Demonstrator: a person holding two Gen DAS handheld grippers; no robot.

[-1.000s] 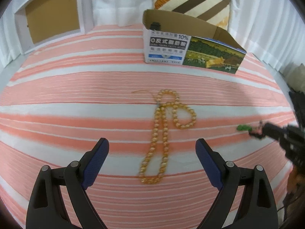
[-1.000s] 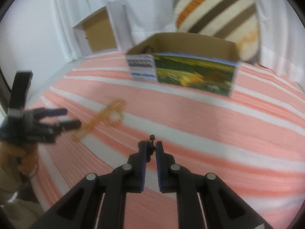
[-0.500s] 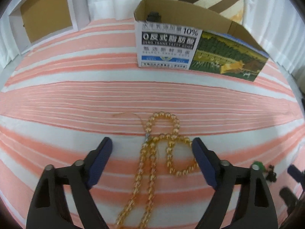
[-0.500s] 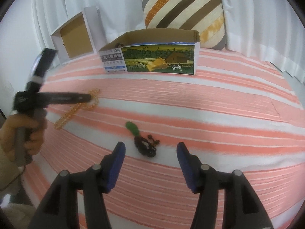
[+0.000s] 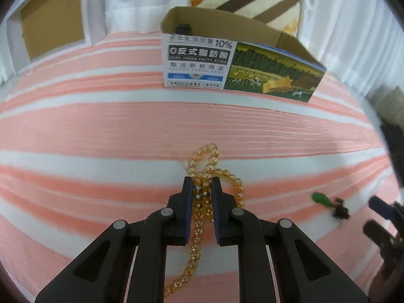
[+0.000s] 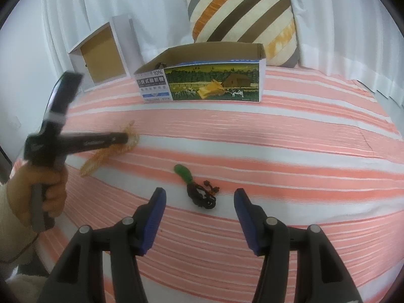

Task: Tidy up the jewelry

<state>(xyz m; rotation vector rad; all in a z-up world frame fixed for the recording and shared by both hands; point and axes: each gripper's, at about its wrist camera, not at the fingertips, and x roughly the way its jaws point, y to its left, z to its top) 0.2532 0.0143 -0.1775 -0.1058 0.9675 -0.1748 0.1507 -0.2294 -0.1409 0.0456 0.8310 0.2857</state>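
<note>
Two grippers work over the pink-and-white striped bedspread (image 6: 277,136). Nearest in the left wrist view, the left gripper (image 5: 202,184) has its blue pads drawn in on the amber bead necklace (image 5: 212,156), pinching a bunch of beads between them; one loop of beads spills out just ahead of the tips and a strand trails back beneath the fingers toward the camera. Off to that gripper's right, well apart, lies the green pendant on a black cord (image 5: 328,203), with the right gripper's tips blurred at the frame edge beyond it.

From the right wrist view, the right gripper (image 6: 199,202) stands wide apart and holds nothing; the green pendant on a black cord (image 6: 199,189) lies on the bedspread just ahead, between its pads. Farther ahead sits the open printed cardboard box (image 6: 214,83), a small dark item inside its left end. Behind that leans a striped pillow (image 6: 242,17), and left of the box a white box (image 6: 101,55).
</note>
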